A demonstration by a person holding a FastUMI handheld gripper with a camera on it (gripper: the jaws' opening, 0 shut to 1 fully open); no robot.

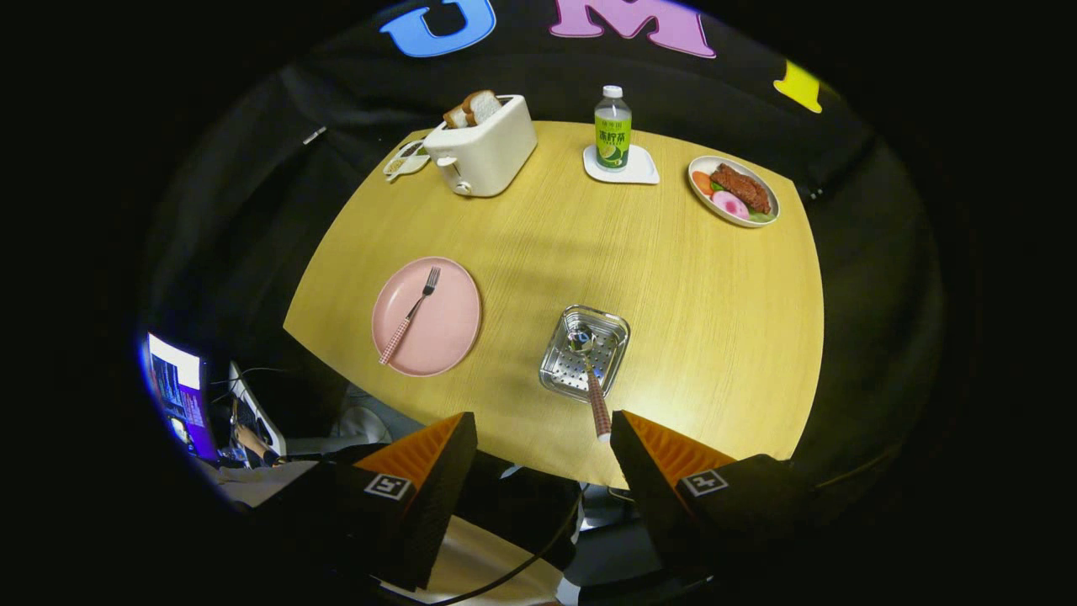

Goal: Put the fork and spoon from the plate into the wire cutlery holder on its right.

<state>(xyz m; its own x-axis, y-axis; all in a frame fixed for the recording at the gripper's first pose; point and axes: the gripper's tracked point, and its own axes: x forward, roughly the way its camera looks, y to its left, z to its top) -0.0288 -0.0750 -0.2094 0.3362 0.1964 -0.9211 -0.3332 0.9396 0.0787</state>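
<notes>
Gripper view: the gripper (543, 433) hangs above the counter's (673, 337) near edge, jaws wide apart, holding nothing. The fork (410, 315) lies on the plate (450, 332). Right of it, the spoon (589, 374) stands in the holder (613, 330).

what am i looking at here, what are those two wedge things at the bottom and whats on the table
The two wedges are the fingers of a hand-held two-finger gripper, open and holding nothing. The camera rides on it, looking forward over a yellow wooden table. Ahead sit a round pink plate with a checked-handle fork and a perforated metal cutlery holder with a spoon already inside. Beyond them: a white toaster with bread, a green-labelled bottle on a white coaster, and a white dish of food.
</notes>
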